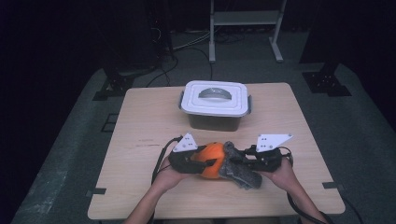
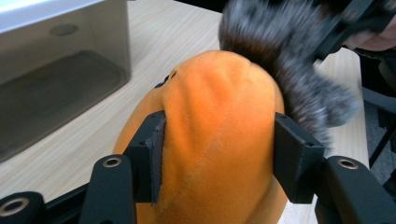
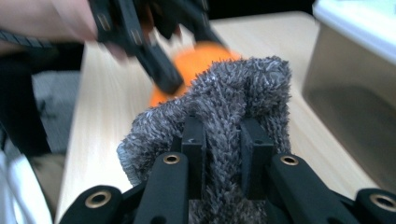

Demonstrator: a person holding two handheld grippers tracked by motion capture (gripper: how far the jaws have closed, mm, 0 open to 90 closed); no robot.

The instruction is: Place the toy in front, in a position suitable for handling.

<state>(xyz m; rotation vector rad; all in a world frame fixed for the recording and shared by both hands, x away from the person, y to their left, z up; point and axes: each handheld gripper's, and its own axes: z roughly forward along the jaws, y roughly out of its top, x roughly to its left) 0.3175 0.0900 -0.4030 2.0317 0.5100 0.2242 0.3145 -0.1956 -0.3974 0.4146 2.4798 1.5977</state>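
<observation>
Left claw (image 2: 219,154) is squeezing the orange plush toy (image 2: 215,140) w/ both pads; right claw (image 3: 223,154) is pinching the grey fuzzy cloth (image 3: 224,102) tight. Both are touching, low over the desk (image 1: 140,121), near the lidded box (image 1: 215,105).

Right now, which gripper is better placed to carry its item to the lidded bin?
Neither clearly: left gripper clamps the orange plush, right gripper the grey cloth, both equally short of the bin, whose lid is on.

At the lower centre of the high view, a plain bright orange plush toy (image 1: 212,160) meets a shaggy grey towel (image 1: 240,170). Above them, the storage box (image 1: 215,119) has a white lid (image 1: 215,99) over smoky translucent walls. The table (image 1: 140,126) is pale wood-grain; the grippers' jaws are black.
</observation>
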